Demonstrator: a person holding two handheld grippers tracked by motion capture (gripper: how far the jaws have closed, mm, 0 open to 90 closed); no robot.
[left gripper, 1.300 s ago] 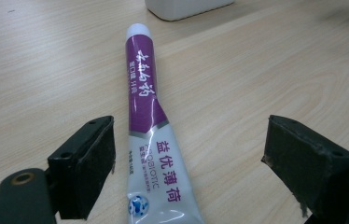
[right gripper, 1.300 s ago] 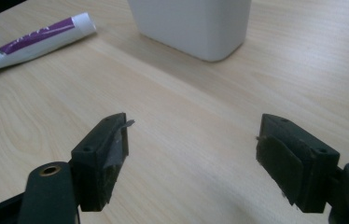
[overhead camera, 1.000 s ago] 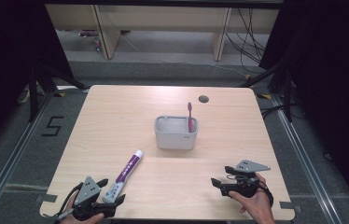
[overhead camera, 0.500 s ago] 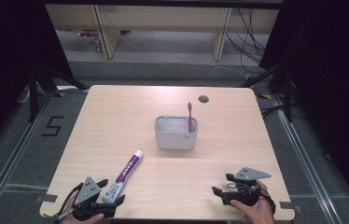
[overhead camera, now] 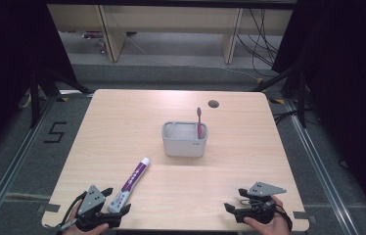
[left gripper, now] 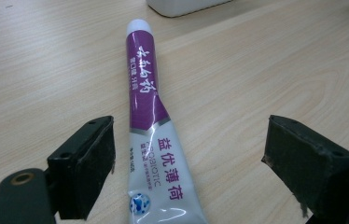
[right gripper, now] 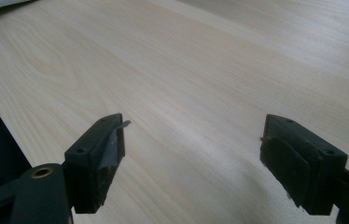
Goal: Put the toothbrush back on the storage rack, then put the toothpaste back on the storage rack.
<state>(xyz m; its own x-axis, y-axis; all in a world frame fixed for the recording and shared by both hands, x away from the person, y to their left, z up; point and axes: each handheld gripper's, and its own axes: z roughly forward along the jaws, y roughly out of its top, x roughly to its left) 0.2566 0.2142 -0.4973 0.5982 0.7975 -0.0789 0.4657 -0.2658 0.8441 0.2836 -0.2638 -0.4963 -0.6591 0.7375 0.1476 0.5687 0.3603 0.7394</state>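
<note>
Left gripper (left gripper: 189, 163) straddles a purple toothpaste tube (left gripper: 151, 135), jaws apart; right gripper (right gripper: 191, 163) gapes over bare table (right gripper: 210, 70). High view adds a toothbrush (overhead camera: 199, 122) upright in a grey holder (overhead camera: 185, 140).

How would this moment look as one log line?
left hand-held gripper: open, astride toothpaste | right hand-held gripper: open, empty | toothbrush: upright in holder
</note>
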